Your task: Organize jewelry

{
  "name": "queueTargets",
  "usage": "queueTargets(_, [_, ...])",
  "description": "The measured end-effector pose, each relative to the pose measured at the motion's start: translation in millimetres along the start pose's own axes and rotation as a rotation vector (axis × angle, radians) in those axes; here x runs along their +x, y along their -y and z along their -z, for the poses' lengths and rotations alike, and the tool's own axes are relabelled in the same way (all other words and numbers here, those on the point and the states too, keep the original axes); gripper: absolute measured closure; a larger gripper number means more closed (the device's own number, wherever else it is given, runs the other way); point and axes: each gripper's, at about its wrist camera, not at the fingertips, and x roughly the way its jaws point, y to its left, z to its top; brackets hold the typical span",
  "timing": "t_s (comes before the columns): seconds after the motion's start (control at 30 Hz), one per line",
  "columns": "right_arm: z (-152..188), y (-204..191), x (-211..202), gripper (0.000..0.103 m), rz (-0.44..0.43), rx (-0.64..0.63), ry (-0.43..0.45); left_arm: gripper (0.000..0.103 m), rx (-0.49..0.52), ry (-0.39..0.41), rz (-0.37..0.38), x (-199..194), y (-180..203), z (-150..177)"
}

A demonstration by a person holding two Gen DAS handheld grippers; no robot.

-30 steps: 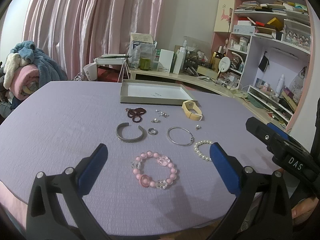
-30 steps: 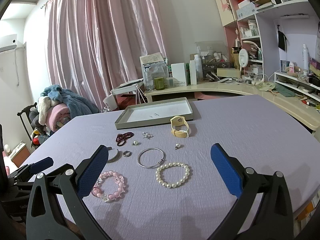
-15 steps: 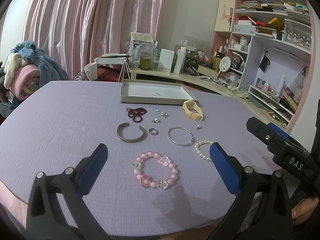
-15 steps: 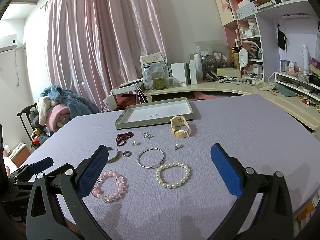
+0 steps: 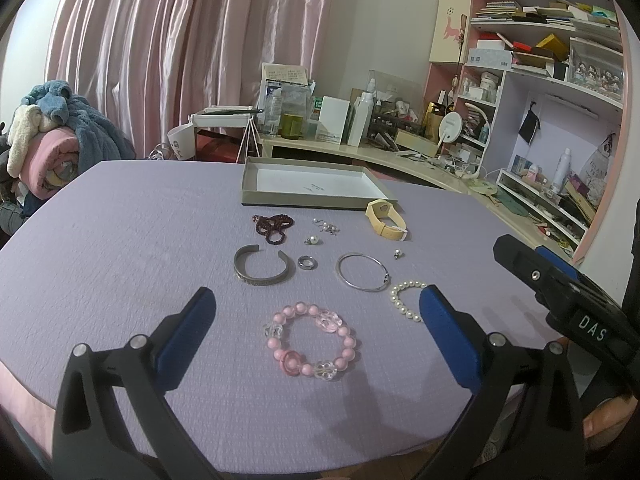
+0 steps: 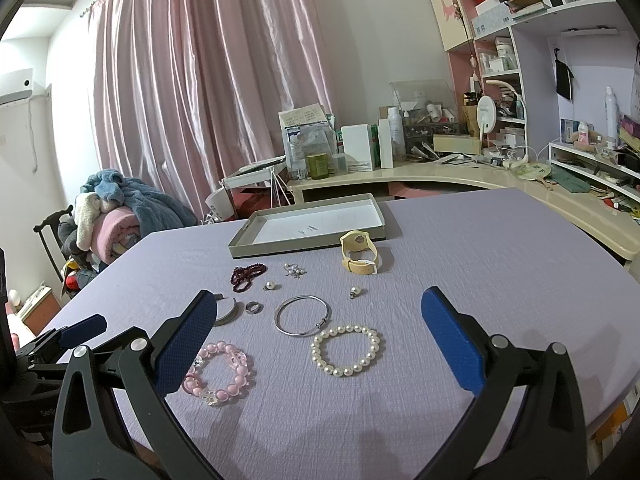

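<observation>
Jewelry lies on a purple table. A pink bead bracelet (image 5: 311, 340) sits between the fingers of my open, empty left gripper (image 5: 314, 312). A white pearl bracelet (image 6: 346, 350) lies before my open, empty right gripper (image 6: 318, 312). Farther back are a thin silver bangle (image 5: 362, 272), a silver cuff (image 5: 264, 266), a ring (image 5: 307, 262), dark red beads (image 5: 274, 226), small earrings (image 5: 326, 228) and a yellow watch (image 5: 386, 222). An empty grey tray (image 5: 316, 200) stands behind them.
A cluttered desk (image 6: 440, 176) and shelves (image 5: 552, 80) run behind and right of the table. A pile of blankets (image 5: 52, 144) sits on a chair at the left. Pink curtains hang at the back. The table's near edge (image 5: 280, 464) is just under the grippers.
</observation>
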Motion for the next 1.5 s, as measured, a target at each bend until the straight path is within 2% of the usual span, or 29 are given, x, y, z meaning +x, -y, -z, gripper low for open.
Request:
queueTargets(1.17, [-1.0,-1.2,3.1,0.001,0.000,-0.001,-0.005,0.002,-0.004,-0.007,-0.005,8.7,-10.9,7.5])
queueTargets(1.5, [3.0,2.8,19.0,0.001,0.030,-0.010,-0.065,0.002,-0.024,-0.049,-0.065,12.0,-13.0,5.3])
